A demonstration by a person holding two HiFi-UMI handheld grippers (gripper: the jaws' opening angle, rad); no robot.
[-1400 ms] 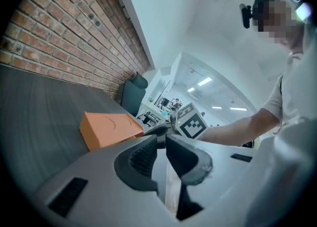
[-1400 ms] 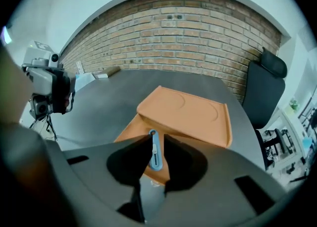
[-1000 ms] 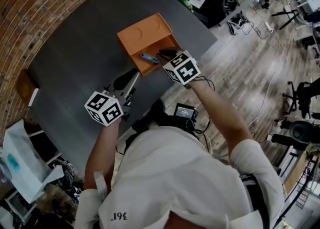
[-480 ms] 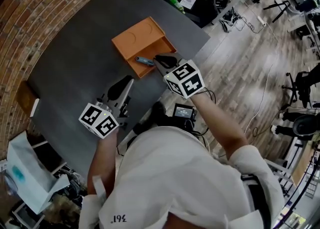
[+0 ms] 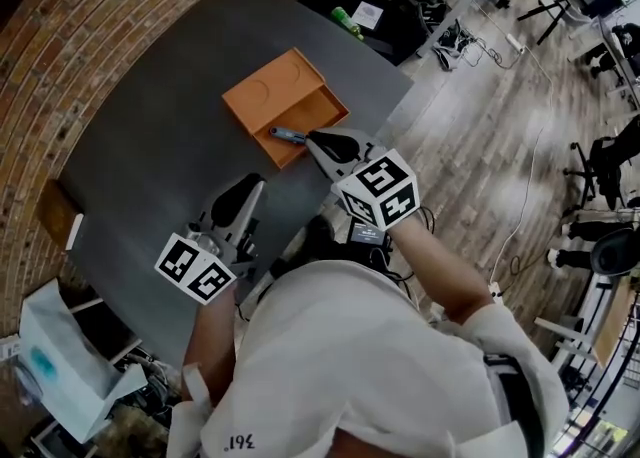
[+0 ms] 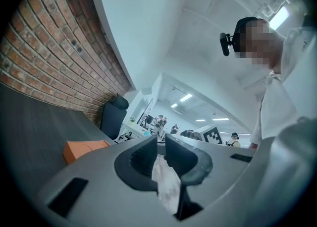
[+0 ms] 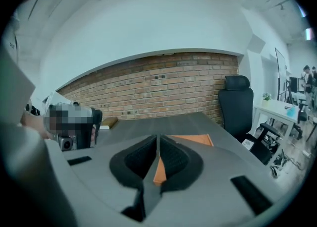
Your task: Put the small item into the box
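Far left, off the table (image 5: 150, 136), is a white bag (image 5: 45, 341), and a wooden block (image 5: 55, 208) sits at the table's left edge. The left gripper (image 5: 250, 188) hangs over the near part of the table. In the left gripper view its pads (image 6: 143, 157) stand a narrow slit apart with nothing gripped, and the room shows through the gap. To its right and farther off, well apart from it, the orange box (image 5: 270, 91) lies on the table, its closed part with two round marks at the far left and its open part at the near right. The item (image 5: 287, 134), slim and blue-grey, lies in the open part by its near edge. Just right of it the right gripper (image 5: 318, 143) points at the box, its tip beside the item's right end; whether they touch I cannot tell. In the right gripper view its pads (image 7: 171, 157) are pressed together on nothing, with the box's orange showing below where they meet. Beyond the table are a brick wall (image 7: 163, 82) and a black chair (image 7: 237, 103)
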